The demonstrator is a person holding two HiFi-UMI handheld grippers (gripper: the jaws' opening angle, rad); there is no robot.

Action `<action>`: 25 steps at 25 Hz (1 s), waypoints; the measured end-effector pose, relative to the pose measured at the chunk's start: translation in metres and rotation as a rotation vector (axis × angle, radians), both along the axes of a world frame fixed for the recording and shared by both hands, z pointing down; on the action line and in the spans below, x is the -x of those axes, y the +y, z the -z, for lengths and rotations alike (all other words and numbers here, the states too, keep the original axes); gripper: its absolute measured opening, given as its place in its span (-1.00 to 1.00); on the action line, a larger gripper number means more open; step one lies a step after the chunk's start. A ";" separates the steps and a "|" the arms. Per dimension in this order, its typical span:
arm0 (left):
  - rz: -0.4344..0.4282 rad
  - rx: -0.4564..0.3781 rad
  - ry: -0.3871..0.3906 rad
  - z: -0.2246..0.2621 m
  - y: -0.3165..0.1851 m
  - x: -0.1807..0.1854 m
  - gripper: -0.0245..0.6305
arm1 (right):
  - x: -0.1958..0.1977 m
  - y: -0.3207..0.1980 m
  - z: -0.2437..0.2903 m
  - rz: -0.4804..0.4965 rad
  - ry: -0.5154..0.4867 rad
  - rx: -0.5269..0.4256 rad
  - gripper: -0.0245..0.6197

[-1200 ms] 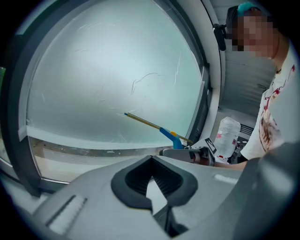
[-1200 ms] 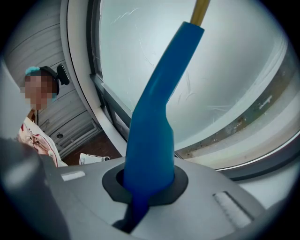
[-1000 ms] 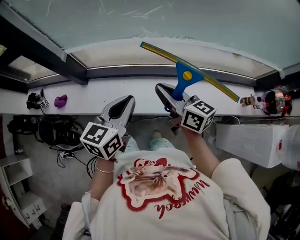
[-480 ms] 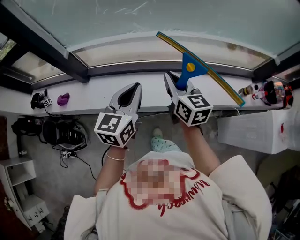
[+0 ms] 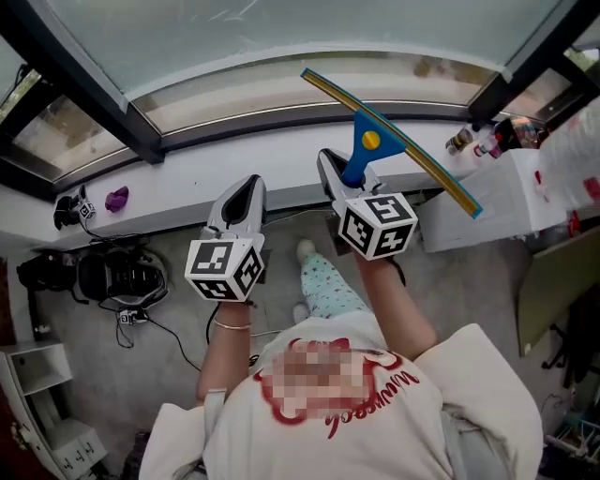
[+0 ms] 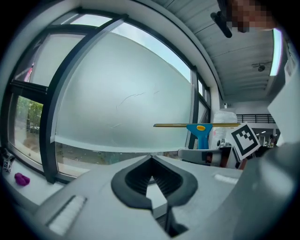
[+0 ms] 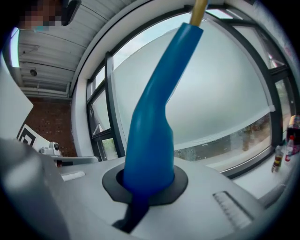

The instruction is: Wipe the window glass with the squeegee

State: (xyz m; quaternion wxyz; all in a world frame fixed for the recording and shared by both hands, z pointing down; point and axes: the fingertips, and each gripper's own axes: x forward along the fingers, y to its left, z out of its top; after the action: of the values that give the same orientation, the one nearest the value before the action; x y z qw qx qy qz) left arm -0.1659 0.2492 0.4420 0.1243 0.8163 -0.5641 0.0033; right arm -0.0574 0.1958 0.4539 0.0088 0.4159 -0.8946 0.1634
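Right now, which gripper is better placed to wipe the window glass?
Right. The right gripper is shut on the squeegee, blade raised toward the window glass. The left gripper is shut and holds nothing.

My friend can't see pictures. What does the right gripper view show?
The right gripper is shut on a blue plastic squeegee handle, which rises up the middle toward the big frosted window glass. A dark window frame stands at left, and small bottles sit on the white sill at far right.
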 end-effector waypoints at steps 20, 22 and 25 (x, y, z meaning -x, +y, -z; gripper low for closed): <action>-0.091 -0.016 0.002 0.023 0.110 -0.137 -0.92 | -0.113 0.116 0.018 -0.022 -0.054 0.019 -0.84; -0.093 -0.024 -0.003 0.026 0.111 -0.144 -0.92 | -0.116 0.116 0.018 -0.015 -0.057 0.015 -0.84; -0.093 -0.028 -0.013 0.028 0.111 -0.147 -0.92 | -0.115 0.116 0.017 -0.002 -0.067 0.019 -0.84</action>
State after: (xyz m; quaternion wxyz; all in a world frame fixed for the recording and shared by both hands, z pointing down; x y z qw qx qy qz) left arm -0.0193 0.3601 0.4145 0.1091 0.8431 -0.5266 0.0067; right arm 0.0574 0.3121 0.4366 -0.0175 0.4109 -0.8924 0.1855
